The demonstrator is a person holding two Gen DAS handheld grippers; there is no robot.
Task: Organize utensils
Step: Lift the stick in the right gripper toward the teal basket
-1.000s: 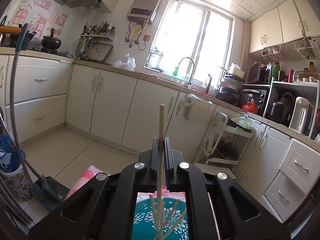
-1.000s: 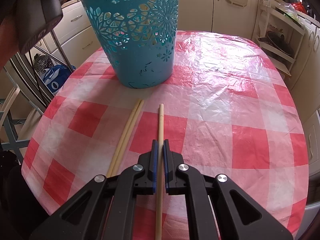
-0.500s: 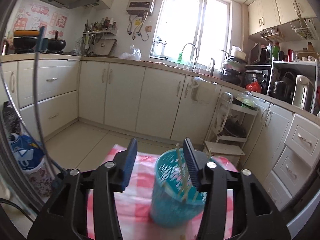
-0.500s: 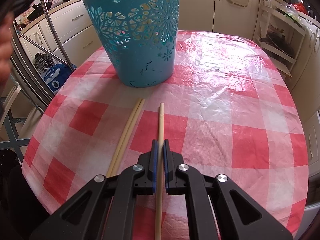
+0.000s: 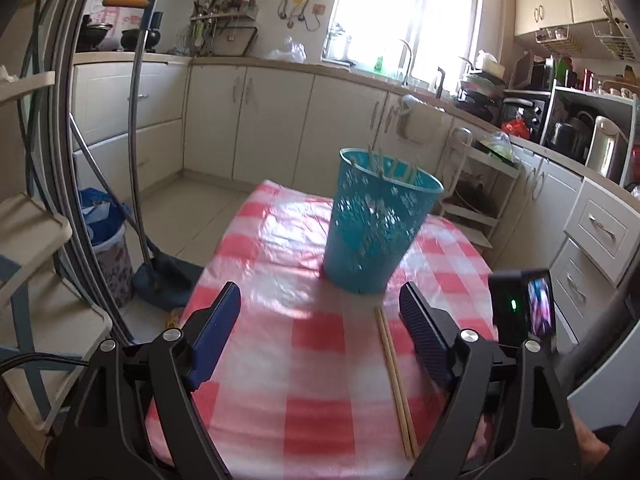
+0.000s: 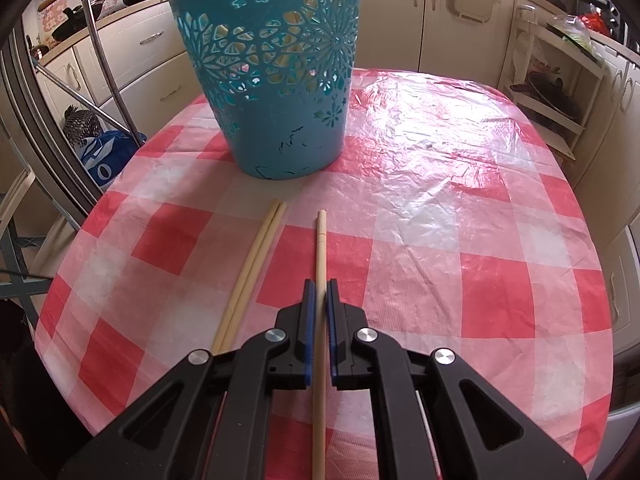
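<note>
Your window blows out; glare streaks the plastic tablecloth; left view motion-blurred, fisheye edges bowed.

Home kitchen: cream cabinets, sink tap under window, kettle, checked tablecloth.

Red-and-white checked plastic tablecloth spread over the near table, cream kitchen cabinets ranged along the far wall, bright window set above, silver electric kettle at far right.
</note>
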